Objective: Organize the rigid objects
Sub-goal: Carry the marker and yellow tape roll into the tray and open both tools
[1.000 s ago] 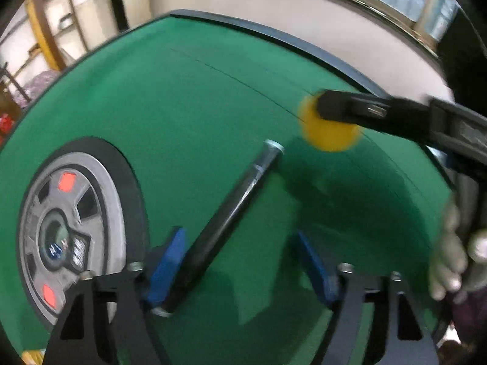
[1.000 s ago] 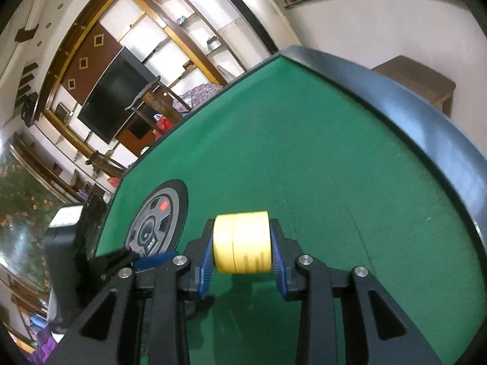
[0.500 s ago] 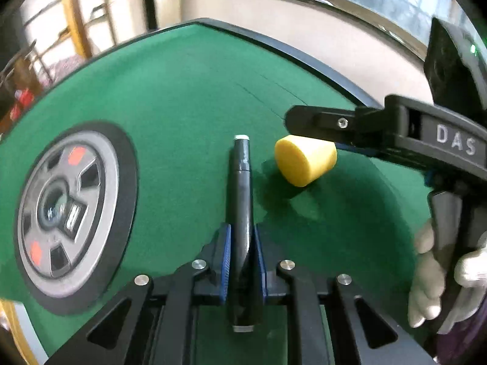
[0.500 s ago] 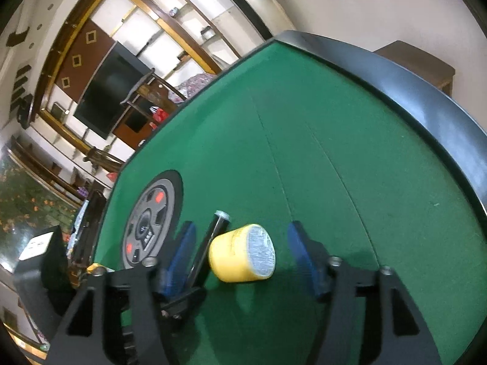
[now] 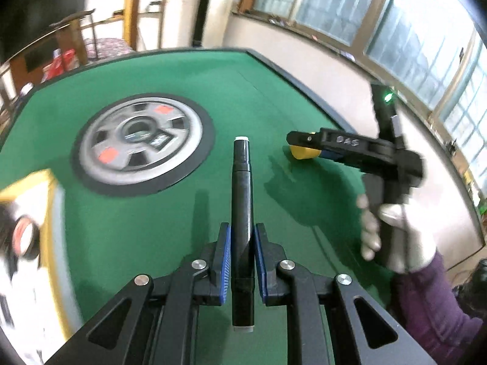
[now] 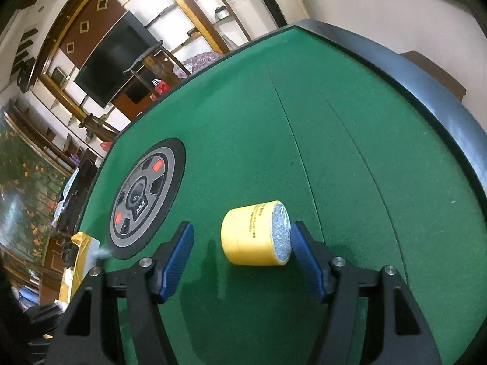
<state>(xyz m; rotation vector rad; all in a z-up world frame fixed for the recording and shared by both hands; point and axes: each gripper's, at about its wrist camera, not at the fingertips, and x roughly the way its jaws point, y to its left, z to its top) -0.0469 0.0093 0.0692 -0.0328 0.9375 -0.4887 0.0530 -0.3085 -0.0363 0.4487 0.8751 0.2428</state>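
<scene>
A black marker with a white tip points away from me, held a little above the green felt with my left gripper shut on its rear half. A yellow jar with a silvery end lies on its side on the felt. It rests between the blue pads of my right gripper, which stands open; the right pad is very close to the silvery end. In the left wrist view, the right gripper sits to the right over the yellow jar, held by a gloved hand.
A round wheel-patterned panel is set in the table's middle. A white box with a yellow rim stands at the near left. The table's black raised edge runs along the right, with a wall and windows beyond.
My left gripper shut on the marker, lifted it and swung left. My right gripper opened and let go of the yellow jar, which now lies on its side on the felt.
</scene>
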